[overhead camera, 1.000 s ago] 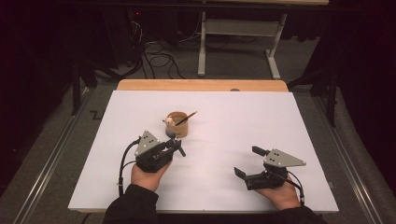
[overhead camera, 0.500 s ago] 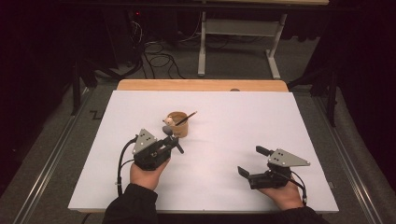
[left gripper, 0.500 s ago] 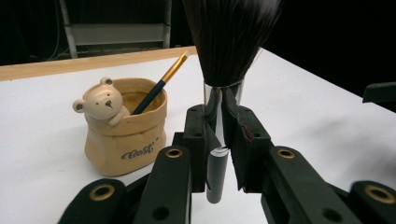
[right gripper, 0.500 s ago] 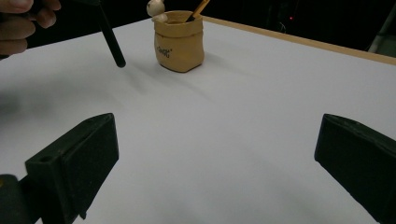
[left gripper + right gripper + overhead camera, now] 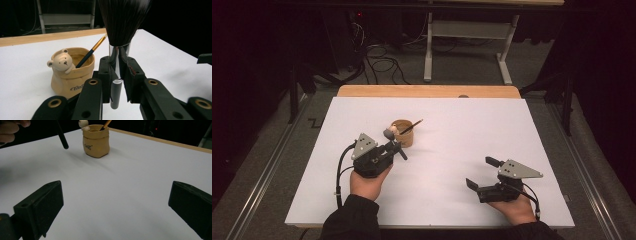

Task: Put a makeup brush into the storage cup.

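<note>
Right gripper [image 5: 482, 176] nearest, jaws wide apart, empty, resting on table [image 5: 512, 130]. Left gripper [image 5: 117, 75] clamped on brush [image 5: 119, 50], bristles up, just beside pot [image 5: 72, 75]. Pencil [image 5: 91, 51] already in pot. Judgement: brush picked, insertion left.

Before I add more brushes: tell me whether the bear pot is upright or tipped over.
Upright. The bear pot stands on its base on the white table, mouth up, with a thin brush leaning inside.
</note>
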A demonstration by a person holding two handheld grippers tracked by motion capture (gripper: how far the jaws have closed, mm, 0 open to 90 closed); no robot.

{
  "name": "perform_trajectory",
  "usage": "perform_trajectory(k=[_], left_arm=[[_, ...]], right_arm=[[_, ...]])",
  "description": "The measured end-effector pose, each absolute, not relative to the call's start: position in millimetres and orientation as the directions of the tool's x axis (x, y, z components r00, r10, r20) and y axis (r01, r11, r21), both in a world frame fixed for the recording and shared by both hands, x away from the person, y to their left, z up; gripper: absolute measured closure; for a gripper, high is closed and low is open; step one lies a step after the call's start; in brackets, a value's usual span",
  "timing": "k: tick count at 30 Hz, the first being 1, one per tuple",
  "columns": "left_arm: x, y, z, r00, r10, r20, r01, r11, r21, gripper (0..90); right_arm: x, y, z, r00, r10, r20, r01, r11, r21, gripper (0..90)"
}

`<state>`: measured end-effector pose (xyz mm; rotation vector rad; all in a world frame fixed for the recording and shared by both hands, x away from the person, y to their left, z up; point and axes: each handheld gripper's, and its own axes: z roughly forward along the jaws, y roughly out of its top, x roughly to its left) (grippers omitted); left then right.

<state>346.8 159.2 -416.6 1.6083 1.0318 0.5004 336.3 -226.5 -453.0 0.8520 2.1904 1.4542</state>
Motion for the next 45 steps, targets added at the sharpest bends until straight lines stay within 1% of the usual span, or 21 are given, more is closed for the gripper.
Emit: perform_trajectory(k=[10, 27, 45], left_arm=[[356, 161, -409, 0.522, 0.827, -0.210, 0.367, 0.005, 0.930, 77.4], [374, 164, -392, 0.496, 0.845, -0.198, 0.353, 0.012, 0.936, 77.4], [399, 165, -385, 0.464, 0.866, -0.186, 0.353, 0.011, 0.935, 77.3]], right_arm=[[336, -226, -453, -0.747, 0.665, 0.022, 0.280, 0.284, 0.917, 0.3], [336, -225, -454, -0.747, 0.664, 0.024, 0.283, 0.285, 0.916, 0.4], [337, -225, -455, -0.751, 0.660, 0.023, 0.284, 0.293, 0.913, 0.8]])
